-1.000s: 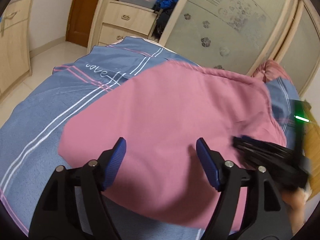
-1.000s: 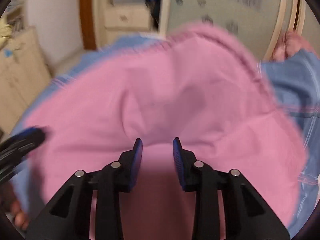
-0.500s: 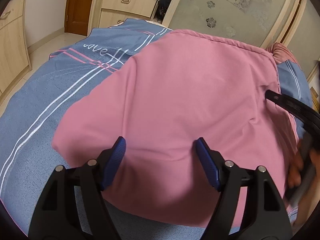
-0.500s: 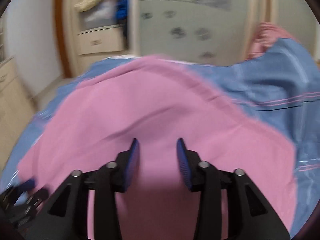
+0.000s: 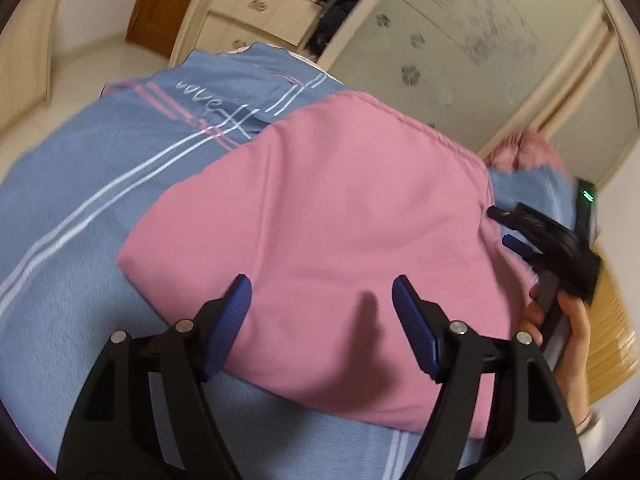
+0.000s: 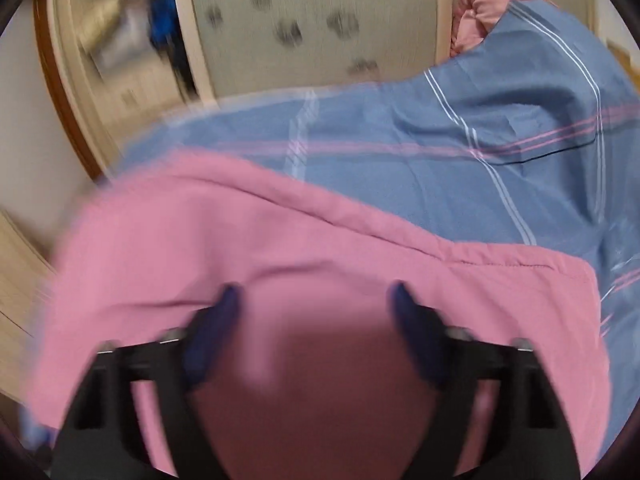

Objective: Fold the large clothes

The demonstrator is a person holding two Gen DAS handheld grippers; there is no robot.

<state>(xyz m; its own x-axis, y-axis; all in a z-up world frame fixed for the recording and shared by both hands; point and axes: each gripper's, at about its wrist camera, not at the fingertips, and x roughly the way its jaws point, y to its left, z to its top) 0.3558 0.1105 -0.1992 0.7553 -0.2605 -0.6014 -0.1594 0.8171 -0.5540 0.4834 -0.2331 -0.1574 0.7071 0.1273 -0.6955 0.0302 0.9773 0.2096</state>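
A large pink garment (image 5: 328, 216) lies folded flat on a blue striped bed cover (image 5: 80, 200). My left gripper (image 5: 320, 312) is open and empty, hovering over the garment's near edge. My right gripper (image 6: 316, 312) is open over the pink garment (image 6: 280, 240); the view is blurred and a dark shadow sits between its fingers. The right gripper also shows in the left wrist view (image 5: 516, 228), held by a hand at the garment's right edge.
A wardrobe with frosted sliding doors (image 5: 460, 40) and wooden drawers (image 5: 248, 12) stands beyond the bed. A bunched pink cloth (image 6: 480, 0) lies at the far right of the bed cover (image 6: 480, 140). Bare floor (image 5: 80, 68) is to the left.
The right gripper's jaws have opened wide from nearly shut. It has swung to the garment's right side. The left gripper stays open over the near edge.
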